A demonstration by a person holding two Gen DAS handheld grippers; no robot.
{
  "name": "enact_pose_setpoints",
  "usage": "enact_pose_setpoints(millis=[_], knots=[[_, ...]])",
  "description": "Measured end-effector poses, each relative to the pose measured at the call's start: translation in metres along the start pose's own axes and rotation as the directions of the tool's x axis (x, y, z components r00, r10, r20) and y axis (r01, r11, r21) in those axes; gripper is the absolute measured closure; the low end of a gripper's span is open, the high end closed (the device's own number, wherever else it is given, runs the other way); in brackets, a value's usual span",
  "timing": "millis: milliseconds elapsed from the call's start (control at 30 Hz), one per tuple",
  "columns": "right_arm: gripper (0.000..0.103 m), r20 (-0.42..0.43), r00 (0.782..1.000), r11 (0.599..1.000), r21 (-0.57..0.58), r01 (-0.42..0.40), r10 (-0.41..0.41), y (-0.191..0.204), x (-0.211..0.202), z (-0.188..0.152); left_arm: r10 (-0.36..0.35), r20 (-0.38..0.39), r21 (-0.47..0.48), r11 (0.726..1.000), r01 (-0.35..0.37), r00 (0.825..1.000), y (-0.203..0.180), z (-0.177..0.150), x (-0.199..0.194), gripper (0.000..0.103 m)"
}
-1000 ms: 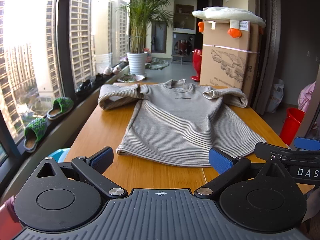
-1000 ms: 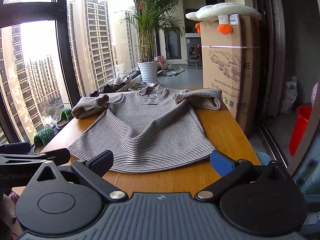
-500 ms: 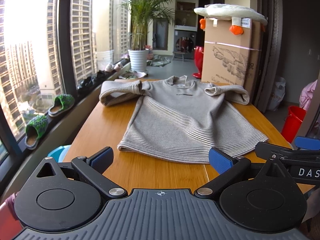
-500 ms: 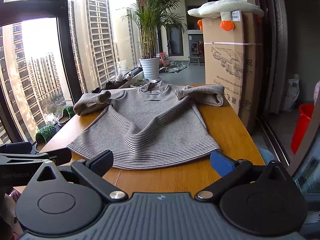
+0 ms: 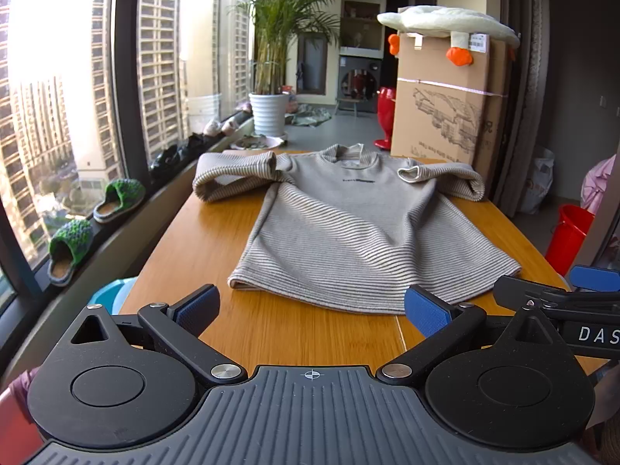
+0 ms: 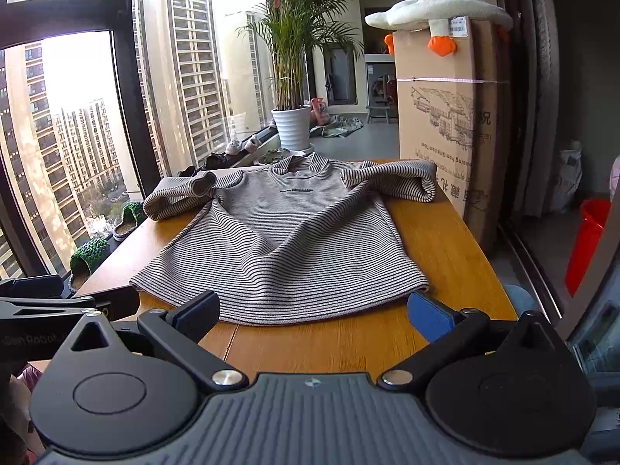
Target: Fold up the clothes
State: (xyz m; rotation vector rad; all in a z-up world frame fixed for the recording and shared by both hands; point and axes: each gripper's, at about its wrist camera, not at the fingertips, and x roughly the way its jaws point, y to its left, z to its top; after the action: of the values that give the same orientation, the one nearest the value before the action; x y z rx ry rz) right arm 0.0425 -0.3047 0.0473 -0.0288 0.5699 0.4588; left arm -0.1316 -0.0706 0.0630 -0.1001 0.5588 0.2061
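Striped sweater (image 5: 360, 232) flat mid-tabletop (image 5: 193, 240), sleeves tucked. Left gripper (image 5: 310, 306) and right gripper (image 6: 314, 310) released, holding nothing, at near edge. Risk: pinching one hem layer, fold skews.

Each tool is matte black: the left tool (image 5: 310, 306) and right tool (image 6: 312, 308) carry blue pads (image 5: 426, 312) on angled fingers, pivoting on silver screws (image 5: 224, 370). Round discs flank a ribbed grey base, marked with a small crosshair.

Both grippers, left (image 5: 310, 308) & right (image 6: 314, 312), slightly further back from sweater (image 5: 360, 228).
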Motion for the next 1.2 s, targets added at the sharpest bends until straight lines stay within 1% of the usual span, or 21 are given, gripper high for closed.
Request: enact_pose_setpoints(millis=[767,900,967,1200], knots=[[0.0,-0.011,1.0,1.0,0.007,-0.01,0.01,0.006,-0.005,-0.007,0.0,-0.008,-0.006,1.0,0.0,1.0,0.001,-0.003,0.0,0.0],[0.0,-0.01,1.0,1.0,0.007,-0.009,0.009,0.009,-0.007,-0.01,0.002,-0.008,-0.005,1.0,-0.002,1.0,-0.003,-0.004,0.0,0.0],[0.0,-0.009,1.0,1.0,0.007,-0.008,0.008,0.017,-0.013,-0.017,0.003,-0.007,-0.005,1.0,-0.003,1.0,-0.004,-0.004,0.0,0.0],[0.0,-0.01,1.0,1.0,0.009,-0.01,0.01,0.017,-0.014,-0.017,0.003,-0.008,-0.006,1.0,-0.003,1.0,-0.005,-0.004,0.001,0.0]])
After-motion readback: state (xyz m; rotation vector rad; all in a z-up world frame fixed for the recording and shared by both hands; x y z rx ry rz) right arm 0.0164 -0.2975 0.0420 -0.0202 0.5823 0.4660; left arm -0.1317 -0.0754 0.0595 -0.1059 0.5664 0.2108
